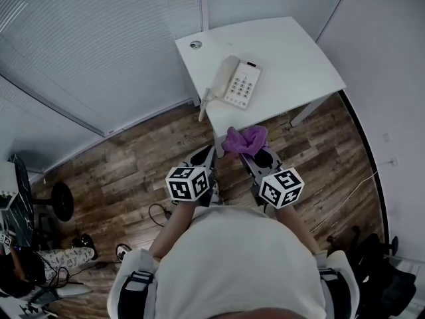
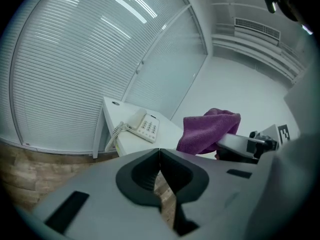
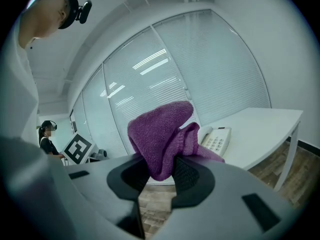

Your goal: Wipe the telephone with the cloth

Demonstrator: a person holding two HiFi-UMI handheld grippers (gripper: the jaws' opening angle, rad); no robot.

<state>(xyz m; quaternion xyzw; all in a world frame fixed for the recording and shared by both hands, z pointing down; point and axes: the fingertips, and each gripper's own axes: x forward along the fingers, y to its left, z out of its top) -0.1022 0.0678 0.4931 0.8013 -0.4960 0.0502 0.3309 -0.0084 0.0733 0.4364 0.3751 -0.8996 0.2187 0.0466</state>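
A white telephone (image 1: 236, 82) with a coiled cord lies near the front left corner of a white table (image 1: 292, 52); it also shows as the telephone (image 2: 144, 126) in the left gripper view and the telephone (image 3: 216, 140) in the right gripper view. My right gripper (image 1: 247, 153) is shut on a bunched purple cloth (image 1: 244, 139), held in the air short of the table's front edge. The cloth (image 3: 162, 139) stands up between its jaws. My left gripper (image 1: 211, 153) is beside it, shut and empty, jaws touching (image 2: 159, 156). The cloth (image 2: 207, 130) shows at its right.
The table stands in a corner between blinds-covered glass walls (image 1: 86, 52) and a white wall. Wood floor (image 1: 133, 158) lies between me and the table. An office chair base (image 1: 58, 201) and cables are at the left; another person (image 3: 47, 139) stands behind.
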